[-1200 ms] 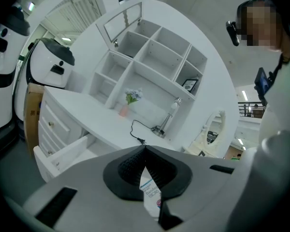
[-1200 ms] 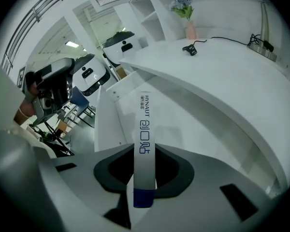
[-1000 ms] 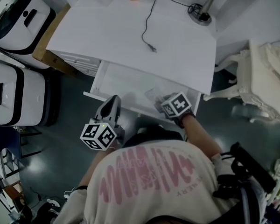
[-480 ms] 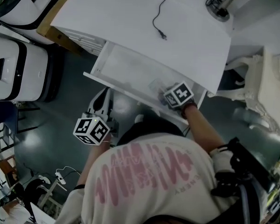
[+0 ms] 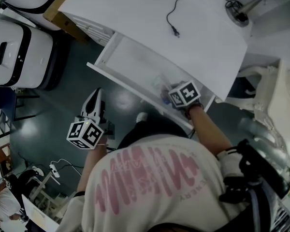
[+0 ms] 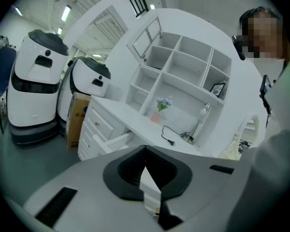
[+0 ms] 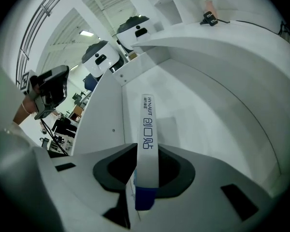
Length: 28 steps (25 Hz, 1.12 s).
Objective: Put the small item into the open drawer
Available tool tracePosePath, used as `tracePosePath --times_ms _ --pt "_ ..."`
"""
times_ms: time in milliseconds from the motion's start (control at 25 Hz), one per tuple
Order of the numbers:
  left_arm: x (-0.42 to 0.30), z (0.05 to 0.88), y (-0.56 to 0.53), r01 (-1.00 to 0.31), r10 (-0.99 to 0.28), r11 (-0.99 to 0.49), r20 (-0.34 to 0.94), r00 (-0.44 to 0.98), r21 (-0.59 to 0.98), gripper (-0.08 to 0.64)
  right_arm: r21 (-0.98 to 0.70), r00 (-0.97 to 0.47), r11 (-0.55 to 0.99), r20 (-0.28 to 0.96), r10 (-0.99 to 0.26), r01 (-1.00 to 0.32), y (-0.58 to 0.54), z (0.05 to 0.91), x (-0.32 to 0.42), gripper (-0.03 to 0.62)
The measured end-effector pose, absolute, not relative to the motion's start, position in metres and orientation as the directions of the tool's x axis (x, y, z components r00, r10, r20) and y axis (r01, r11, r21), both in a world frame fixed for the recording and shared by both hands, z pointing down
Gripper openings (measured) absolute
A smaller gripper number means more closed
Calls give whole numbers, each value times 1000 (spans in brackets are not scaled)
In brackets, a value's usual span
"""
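Holding the pack point(image 7: 148, 129) edge-up in the right gripper point(image 5: 164, 92), I have it inside the open drawer point(image 5: 121, 84), toward its right end, just near of the table point(image 5: 150, 18) edge. The fingers have just been opening a little, yet they pinch the pack's blue near end. Its long axis runs straight out ahead of them, seemingly just above the drawer bottom, so I judge the release goes simply downward. Of the 2 hands, the right is nearer. The left gripper point(image 5: 94, 99) hangs well left, outside the drawer, fingers clenched on nothing.
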<state>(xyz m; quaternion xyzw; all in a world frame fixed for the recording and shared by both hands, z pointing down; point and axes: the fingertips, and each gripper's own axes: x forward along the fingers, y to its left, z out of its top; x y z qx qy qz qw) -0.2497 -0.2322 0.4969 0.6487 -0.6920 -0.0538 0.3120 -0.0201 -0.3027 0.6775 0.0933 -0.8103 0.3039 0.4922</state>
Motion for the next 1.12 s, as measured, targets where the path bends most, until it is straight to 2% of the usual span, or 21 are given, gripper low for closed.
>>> tracePosePath --times_ms 240,680,800,1120 --pt "-261 494 -217 -863 -928 208 373 -25 460 29 -349 -484 828 868 110 -438 -307 681 -21 135" --pt "-257 492 -208 -862 -924 233 378 -53 450 29 -309 -489 862 868 83 -403 -314 685 -30 174" --pt "-257 493 -206 -856 -922 247 381 -64 454 29 -293 -500 868 864 62 -400 -319 686 -31 203" --pt "-255 498 -200 -847 -917 272 391 -84 456 29 -325 -523 848 850 67 -419 -324 693 -35 252"
